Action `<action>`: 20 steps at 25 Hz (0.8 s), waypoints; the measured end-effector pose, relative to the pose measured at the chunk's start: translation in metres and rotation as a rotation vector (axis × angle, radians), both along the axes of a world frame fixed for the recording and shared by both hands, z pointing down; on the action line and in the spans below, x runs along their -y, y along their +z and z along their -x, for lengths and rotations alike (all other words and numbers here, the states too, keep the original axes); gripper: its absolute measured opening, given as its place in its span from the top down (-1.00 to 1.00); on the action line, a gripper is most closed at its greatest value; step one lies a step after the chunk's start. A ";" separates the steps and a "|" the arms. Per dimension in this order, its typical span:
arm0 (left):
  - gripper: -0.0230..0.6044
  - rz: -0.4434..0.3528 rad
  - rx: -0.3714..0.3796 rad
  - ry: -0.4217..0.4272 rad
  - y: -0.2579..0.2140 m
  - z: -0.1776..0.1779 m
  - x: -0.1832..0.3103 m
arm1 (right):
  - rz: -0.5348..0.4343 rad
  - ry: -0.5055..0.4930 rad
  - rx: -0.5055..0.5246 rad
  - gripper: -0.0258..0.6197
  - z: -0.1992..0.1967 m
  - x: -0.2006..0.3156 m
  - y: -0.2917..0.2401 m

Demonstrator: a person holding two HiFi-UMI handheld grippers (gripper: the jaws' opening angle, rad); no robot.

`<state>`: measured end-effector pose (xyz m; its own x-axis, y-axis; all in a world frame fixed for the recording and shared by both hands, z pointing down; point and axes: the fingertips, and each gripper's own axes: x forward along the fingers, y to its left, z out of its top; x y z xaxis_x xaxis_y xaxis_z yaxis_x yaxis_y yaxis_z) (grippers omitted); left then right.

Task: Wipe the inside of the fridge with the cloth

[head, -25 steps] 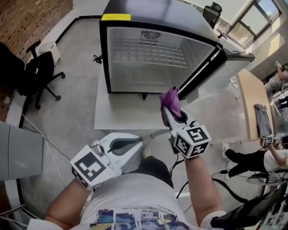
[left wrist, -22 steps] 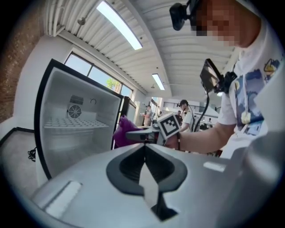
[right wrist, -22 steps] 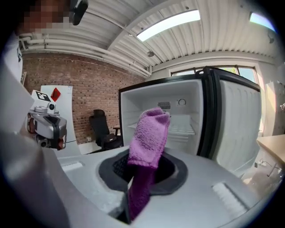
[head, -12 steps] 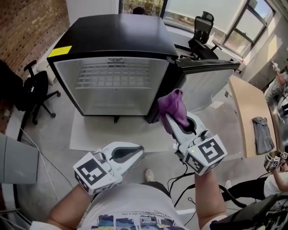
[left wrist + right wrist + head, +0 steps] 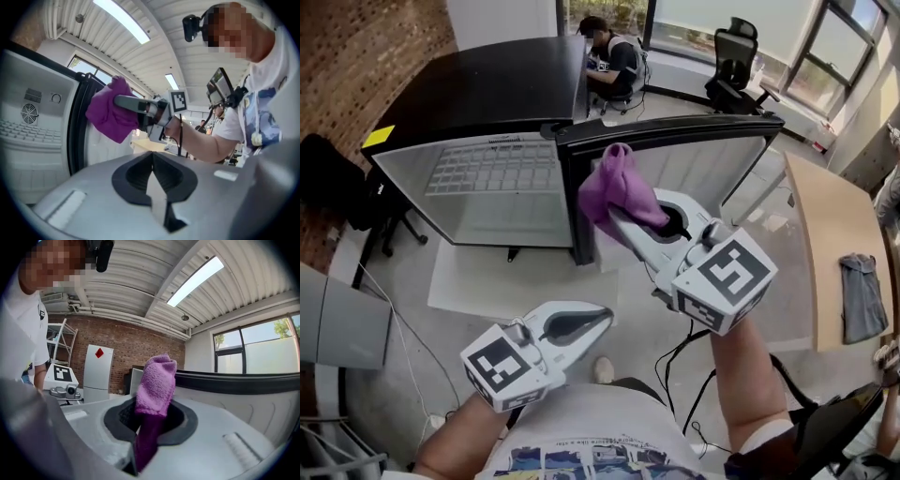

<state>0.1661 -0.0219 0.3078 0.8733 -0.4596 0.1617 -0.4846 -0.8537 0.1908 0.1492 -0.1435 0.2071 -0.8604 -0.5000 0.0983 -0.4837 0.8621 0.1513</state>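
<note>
The black fridge stands open, its white inside with a wire shelf facing me. Its door swings out to the right. My right gripper is shut on a purple cloth, held up in front of the door's hinge edge, outside the fridge. In the right gripper view the cloth sticks up from between the jaws. My left gripper hangs low near my body, shut and empty. The left gripper view shows the cloth beside the fridge's door seal.
The fridge sits on a white mat. A person sits at a desk behind it, by an office chair. A wooden table with a grey cloth is at the right. Cables lie on the floor.
My right gripper has risen and drifted left with the cloth, now level with the door's hinge edge. My view has swung to the fridge's right side. The left gripper stayed low.
</note>
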 end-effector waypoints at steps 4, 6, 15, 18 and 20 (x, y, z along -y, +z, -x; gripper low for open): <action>0.91 0.013 0.028 -0.036 0.004 -0.003 0.001 | 0.007 -0.065 -0.012 0.74 0.009 0.013 0.000; 0.91 0.015 0.034 -0.049 0.003 -0.006 0.000 | 0.026 -0.084 -0.010 0.74 0.008 0.020 0.001; 0.91 0.028 0.053 -0.090 -0.002 -0.027 -0.004 | 0.048 -0.064 -0.001 0.74 -0.032 0.046 -0.011; 0.91 0.033 0.055 -0.090 0.001 -0.027 -0.004 | 0.048 -0.043 -0.004 0.74 -0.039 0.053 -0.010; 0.91 0.033 0.052 -0.082 0.006 -0.023 -0.002 | 0.046 -0.023 -0.007 0.74 -0.040 0.059 -0.006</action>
